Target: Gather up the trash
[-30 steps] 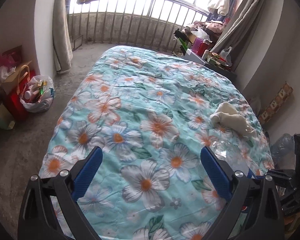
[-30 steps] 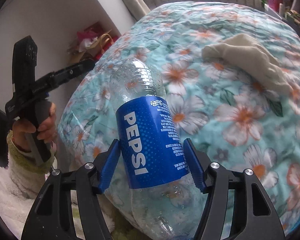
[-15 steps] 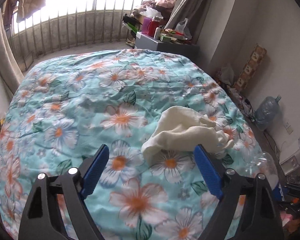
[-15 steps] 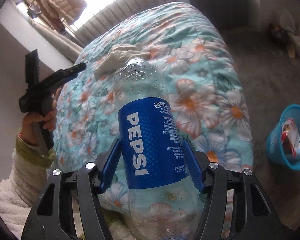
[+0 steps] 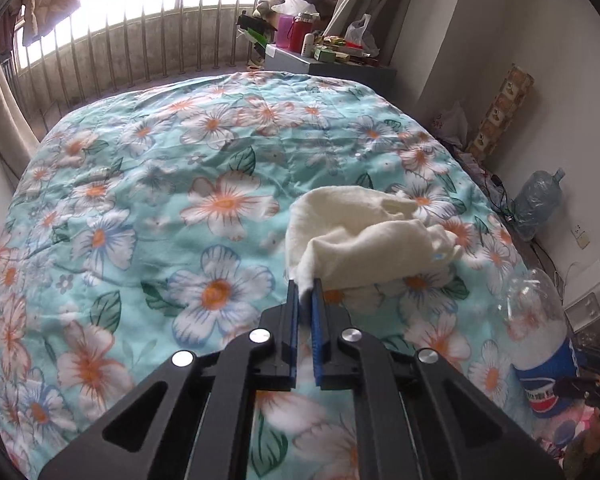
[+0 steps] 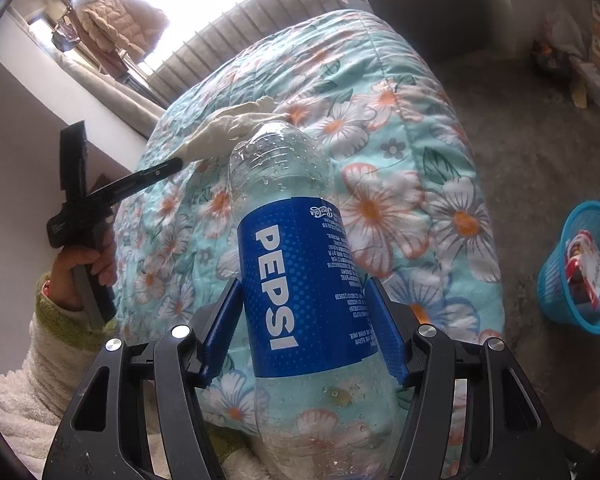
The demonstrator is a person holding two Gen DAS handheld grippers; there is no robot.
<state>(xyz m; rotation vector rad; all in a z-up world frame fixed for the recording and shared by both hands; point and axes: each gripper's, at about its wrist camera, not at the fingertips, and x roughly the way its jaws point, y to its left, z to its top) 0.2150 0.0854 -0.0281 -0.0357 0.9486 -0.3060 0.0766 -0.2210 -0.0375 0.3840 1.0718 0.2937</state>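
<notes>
A crumpled cream cloth (image 5: 364,236) lies on the flowered quilt (image 5: 180,200). My left gripper (image 5: 305,286) is closing its jaws to a thin gap, and the blue pads pinch the cloth's near corner. The right wrist view shows this same gripper (image 6: 176,164) at the cloth (image 6: 228,128), with a hand in a fuzzy sleeve holding it. My right gripper (image 6: 304,286) is shut on a clear Pepsi bottle (image 6: 300,272) with a blue label. It holds the bottle above the bed's corner. The bottle (image 5: 540,344) also shows at the left wrist view's right edge.
A blue mesh basket (image 6: 580,280) with some trash in it stands on the concrete floor to the right of the bed. A cluttered grey cabinet (image 5: 332,64) stands past the bed's far end, and a large water jug (image 5: 536,204) by the right wall. Window railings close off the far side.
The left gripper swung right over the bed to the cream cloth and shut on its corner. The right gripper rolled with the bottle, and the blue basket came into its view.
</notes>
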